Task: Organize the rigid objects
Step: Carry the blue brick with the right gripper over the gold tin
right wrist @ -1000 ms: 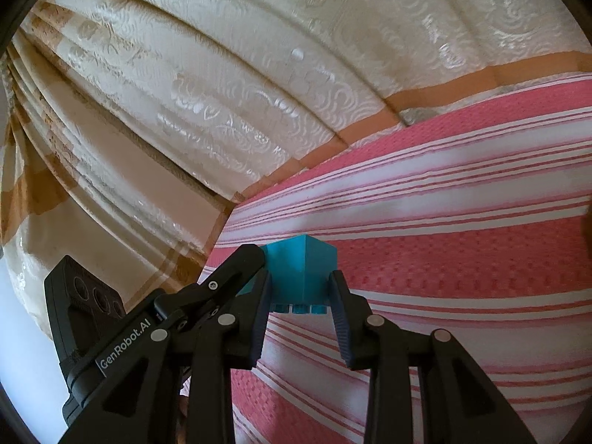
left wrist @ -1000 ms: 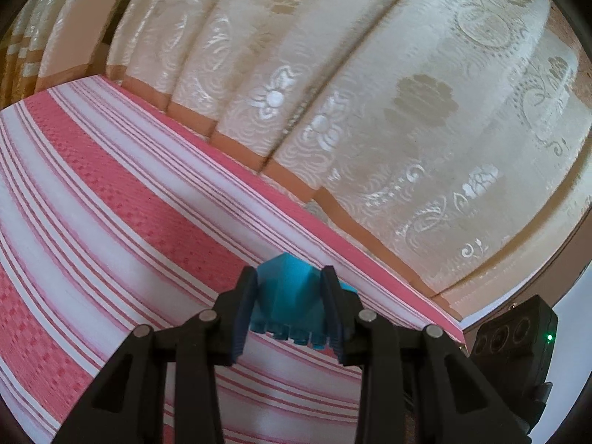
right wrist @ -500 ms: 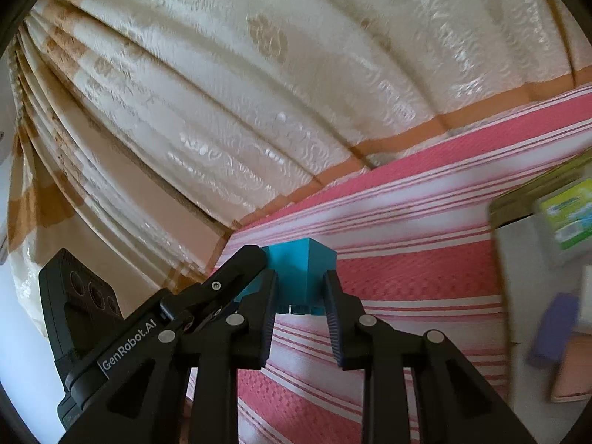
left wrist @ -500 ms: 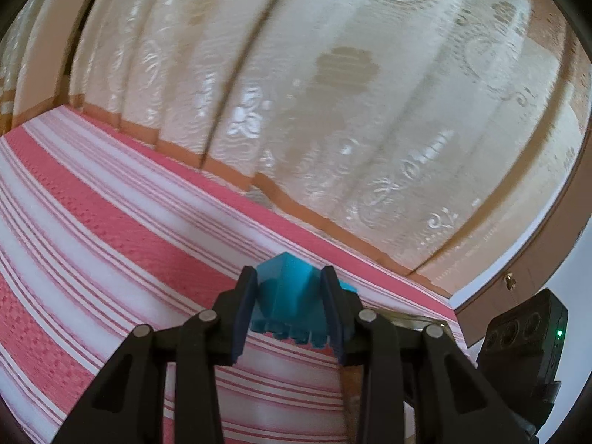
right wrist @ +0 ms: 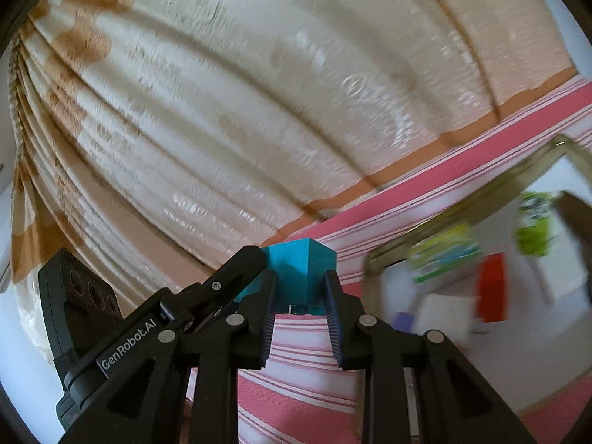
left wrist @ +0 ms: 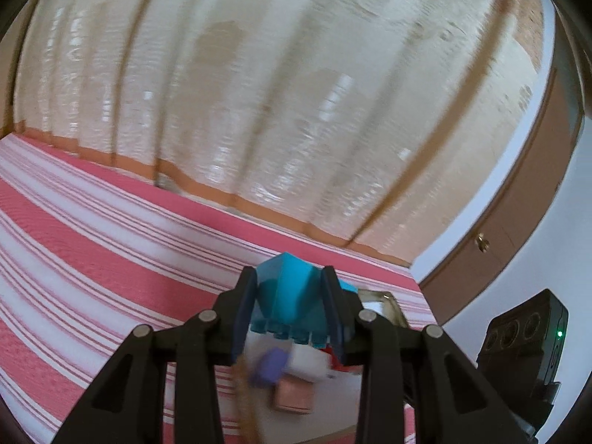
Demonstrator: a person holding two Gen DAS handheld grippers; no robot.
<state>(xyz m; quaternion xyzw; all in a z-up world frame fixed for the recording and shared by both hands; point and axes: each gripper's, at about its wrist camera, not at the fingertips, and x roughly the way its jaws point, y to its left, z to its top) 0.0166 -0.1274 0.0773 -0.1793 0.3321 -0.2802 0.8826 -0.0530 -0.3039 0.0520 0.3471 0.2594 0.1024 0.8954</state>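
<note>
A teal plastic block is clamped between both grippers at once. My left gripper is shut on it, and my right gripper is shut on the same block from the other side. The left gripper's body shows at the left of the right wrist view. The block hangs above a pink-and-white striped cloth. A white tray with a gold rim holds several blurred items: a purple piece, a red piece, a white piece and green-printed packs.
A cream patterned curtain with an orange hem hangs behind the cloth. A brown cabinet door with a small knob stands at the right beside a white wall. A tan flat piece lies in the tray.
Both grippers have swung with the teal block toward the tray, which has come into view with its items. The view is blurred by the motion. The grip on the block is unchanged.
</note>
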